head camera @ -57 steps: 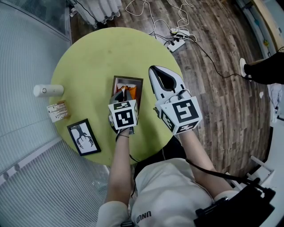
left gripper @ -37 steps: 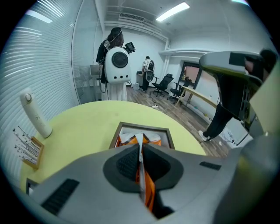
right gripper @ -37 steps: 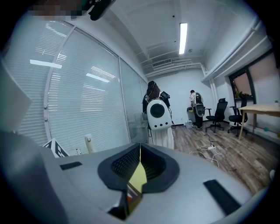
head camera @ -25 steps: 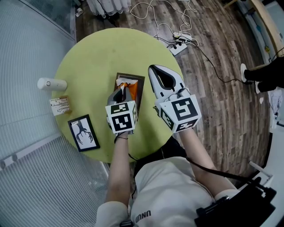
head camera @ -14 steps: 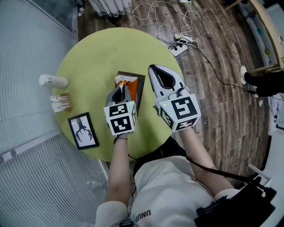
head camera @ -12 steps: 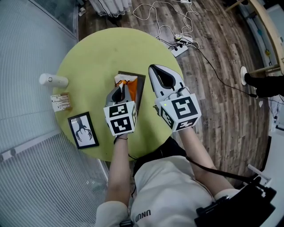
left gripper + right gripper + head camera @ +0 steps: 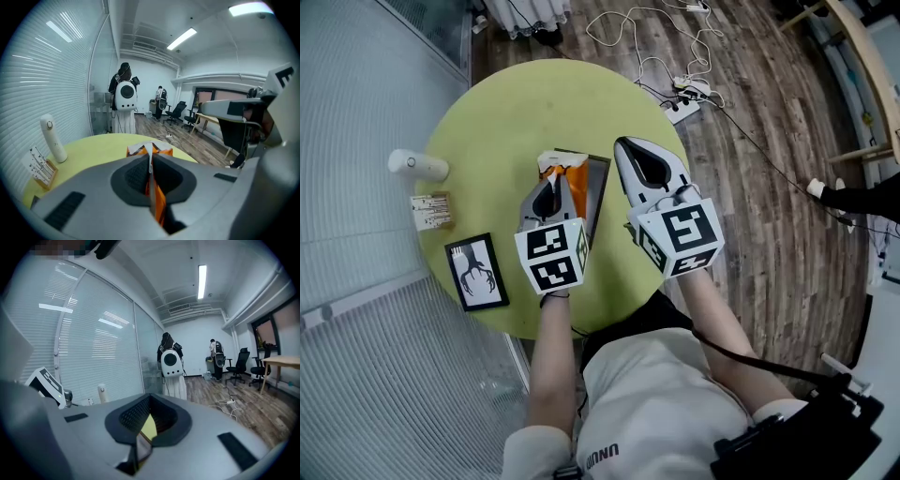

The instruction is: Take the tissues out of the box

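The only lettering I can read is on the shirt (image 7: pixel 602 457), behind the left gripper (image 7: pixel 549 186): white capitals, roughly "UNN", cut off by the frame edge. The cube (image 7: pixel 551 255) on that gripper carries square markers, no words. The print on the card pack (image 7: pixel 431 211) to its left is too fine to read.

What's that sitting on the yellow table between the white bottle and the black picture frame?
A small wooden card holder lies there, between the white bottle and the black picture frame. The head view shows it most plainly.
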A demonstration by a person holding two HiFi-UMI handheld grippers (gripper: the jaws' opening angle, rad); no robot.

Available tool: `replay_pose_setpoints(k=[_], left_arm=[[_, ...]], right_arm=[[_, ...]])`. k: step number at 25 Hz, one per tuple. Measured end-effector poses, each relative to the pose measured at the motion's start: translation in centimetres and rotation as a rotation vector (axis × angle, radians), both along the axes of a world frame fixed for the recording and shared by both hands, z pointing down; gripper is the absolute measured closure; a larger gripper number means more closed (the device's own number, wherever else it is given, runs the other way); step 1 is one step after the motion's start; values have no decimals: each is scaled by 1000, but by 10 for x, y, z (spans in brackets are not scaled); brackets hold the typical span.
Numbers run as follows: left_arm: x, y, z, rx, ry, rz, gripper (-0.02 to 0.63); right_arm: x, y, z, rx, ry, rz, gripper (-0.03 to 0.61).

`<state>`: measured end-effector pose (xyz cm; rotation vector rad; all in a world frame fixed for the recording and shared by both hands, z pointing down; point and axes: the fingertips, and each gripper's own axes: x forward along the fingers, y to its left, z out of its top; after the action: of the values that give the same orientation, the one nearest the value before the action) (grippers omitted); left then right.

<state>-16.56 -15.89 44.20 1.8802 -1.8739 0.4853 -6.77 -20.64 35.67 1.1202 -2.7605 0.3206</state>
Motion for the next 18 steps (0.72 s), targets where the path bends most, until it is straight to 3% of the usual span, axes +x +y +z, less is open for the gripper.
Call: replay_pose_setpoints(k=[18], left_arm=[[-5, 3, -39, 131, -62, -15, 598]], right_arm=[[-2, 2, -7, 34, 31, -8, 558]])
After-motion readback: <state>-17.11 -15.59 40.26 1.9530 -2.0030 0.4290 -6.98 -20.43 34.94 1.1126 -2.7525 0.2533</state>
